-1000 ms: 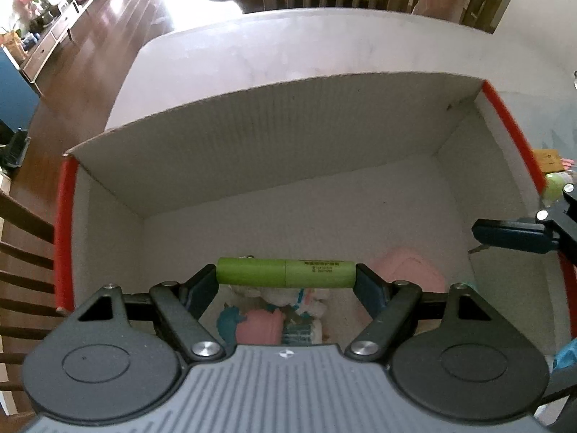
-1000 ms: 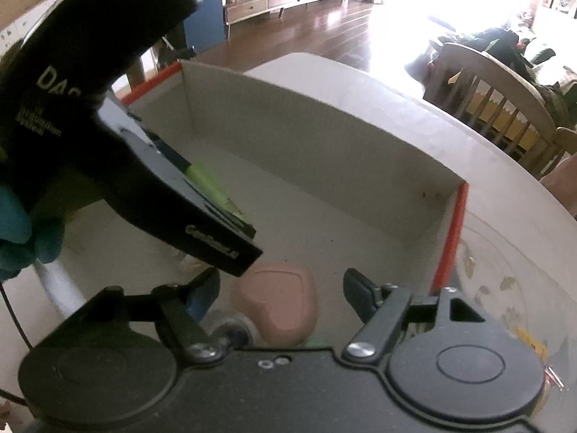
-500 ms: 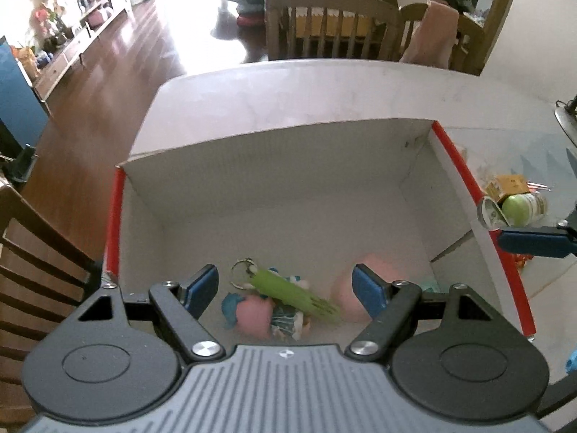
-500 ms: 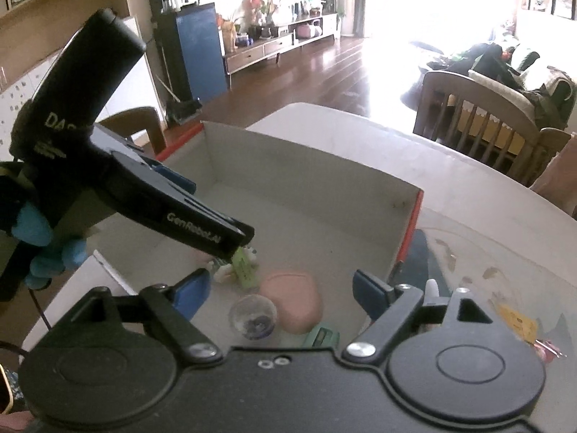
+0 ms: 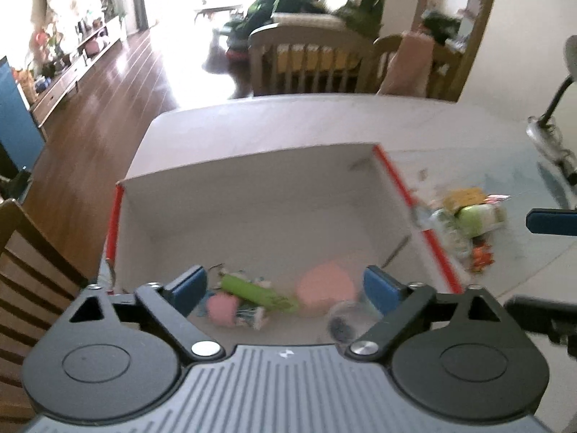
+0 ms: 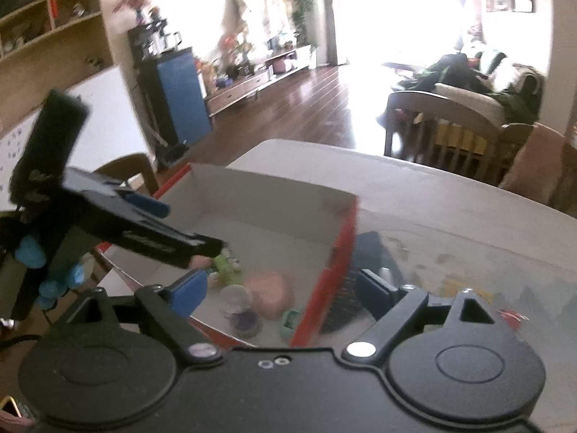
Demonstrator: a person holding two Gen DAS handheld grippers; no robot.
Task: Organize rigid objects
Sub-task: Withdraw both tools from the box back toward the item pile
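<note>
A white cardboard box with red edges [image 5: 425, 213] [image 6: 346, 234] stands on the table. Inside it lie a green tube [image 5: 256, 294] [image 6: 225, 269], a pink heart-shaped case [image 5: 326, 287] [image 6: 270, 294], a pink and teal toy [image 5: 225, 308], a clear round jar [image 5: 342, 321] [image 6: 239, 305] and a small green piece [image 6: 290, 319]. My left gripper [image 5: 285, 287] hangs above the box, its jaws opening with nothing gripped between them. My right gripper [image 6: 283, 290] hovers over the box's right edge, its jaws also opening and empty. The left gripper's body [image 6: 144, 231] shows in the right wrist view.
Loose items lie on the table right of the box: a green and white container [image 5: 476, 218], a yellow packet [image 5: 463, 195] and small orange bits [image 5: 481, 256]. A dark object [image 6: 368, 252] sits just outside the box's right wall. Wooden chairs [image 5: 306, 57] stand behind the table.
The left gripper let go of the green tube, which now lies in the box. Both grippers rose and pulled back from the box, and both opened wider.
</note>
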